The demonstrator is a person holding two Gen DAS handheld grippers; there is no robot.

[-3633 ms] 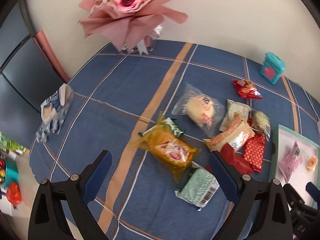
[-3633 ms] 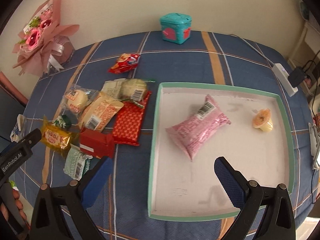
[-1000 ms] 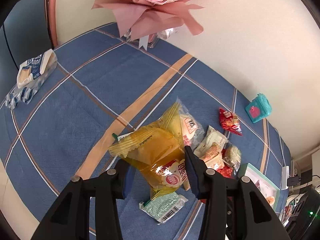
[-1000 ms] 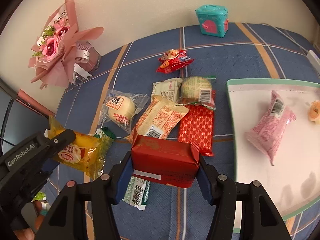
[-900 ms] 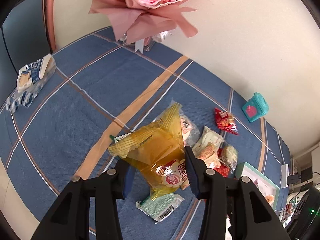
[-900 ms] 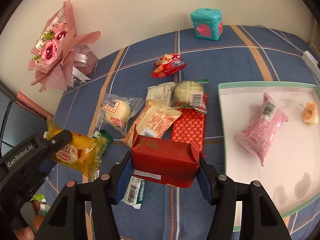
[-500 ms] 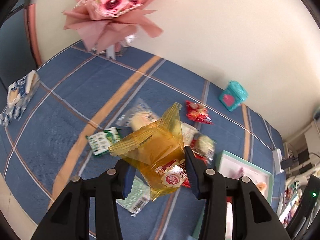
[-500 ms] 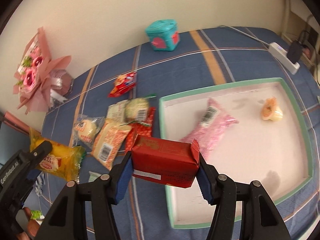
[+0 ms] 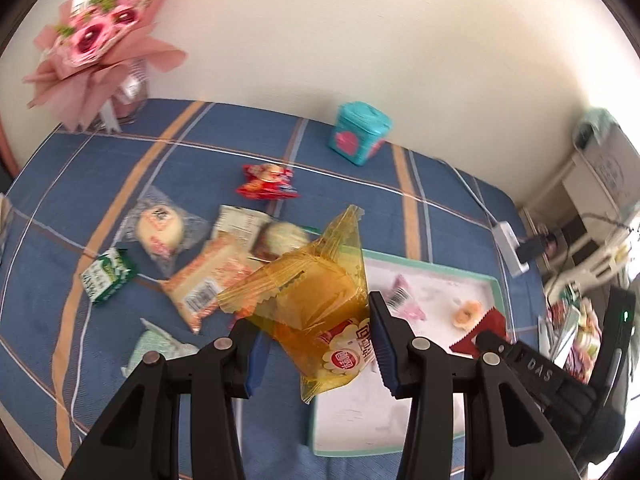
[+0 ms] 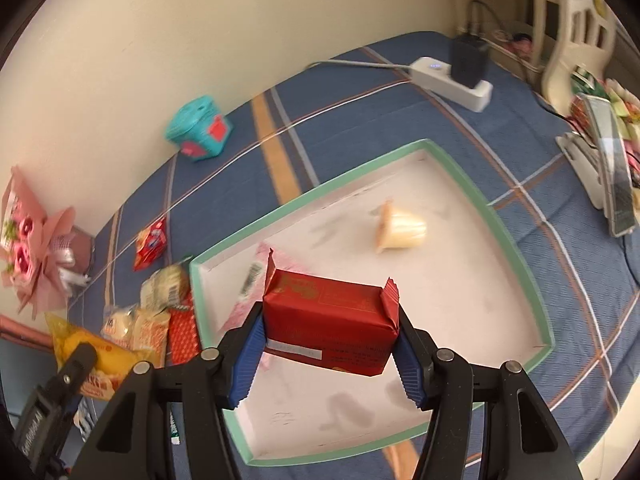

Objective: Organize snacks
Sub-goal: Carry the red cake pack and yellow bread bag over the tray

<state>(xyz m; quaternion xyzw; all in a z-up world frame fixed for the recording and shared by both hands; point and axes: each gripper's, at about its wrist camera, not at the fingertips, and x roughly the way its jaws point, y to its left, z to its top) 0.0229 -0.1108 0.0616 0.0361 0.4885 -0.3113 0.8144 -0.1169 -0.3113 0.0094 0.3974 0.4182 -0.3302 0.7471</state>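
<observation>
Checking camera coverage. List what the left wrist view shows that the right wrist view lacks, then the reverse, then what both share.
Left wrist only: the small green packet on the cloth.

Right wrist only: the phone on a stand.

Both: the tray, the teal box, the bouquet, the left gripper shut on the yellow snack bag, and the right gripper shut on the red packet.

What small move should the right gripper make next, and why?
Probably lower and open. The right gripper is shut on the red pack, which hangs above bare floor of the tray, beside the pink pack and clear of the jelly cup.
</observation>
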